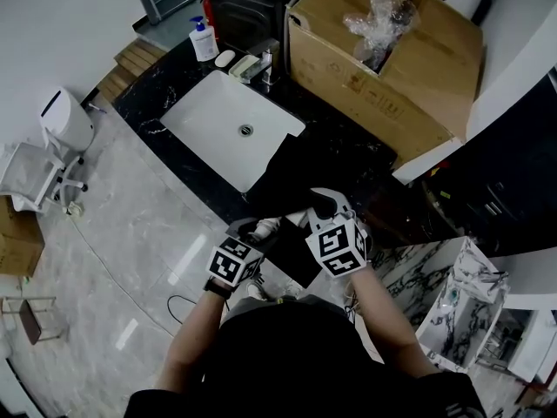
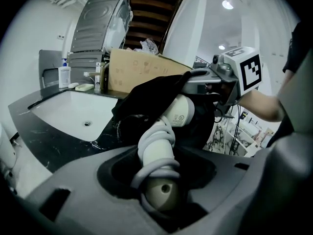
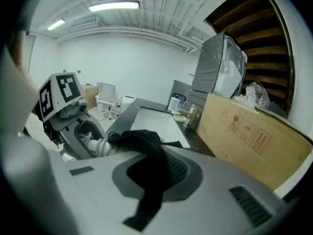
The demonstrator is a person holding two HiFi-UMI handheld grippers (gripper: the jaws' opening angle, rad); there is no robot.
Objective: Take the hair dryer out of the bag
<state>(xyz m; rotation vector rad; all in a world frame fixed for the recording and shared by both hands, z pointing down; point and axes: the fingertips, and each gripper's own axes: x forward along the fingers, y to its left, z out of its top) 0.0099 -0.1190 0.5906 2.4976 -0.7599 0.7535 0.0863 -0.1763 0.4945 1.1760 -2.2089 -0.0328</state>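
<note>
At the near edge of the black table [image 1: 165,90] by the white sink [image 1: 218,120], clamps the left gripper [image 2: 161,199] on the cord-wrapped hair dryer [image 2: 156,148], half out of the black bag [image 3: 142,141], pinches that cloth in the closed right gripper [image 3: 156,177], and seemingly mid-extraction, needs only a pull apart next.

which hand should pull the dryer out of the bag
Left: the left gripper clamps the hair dryer by its cord-wrapped handle, while the right gripper pinches the black bag and can anchor it.
</note>
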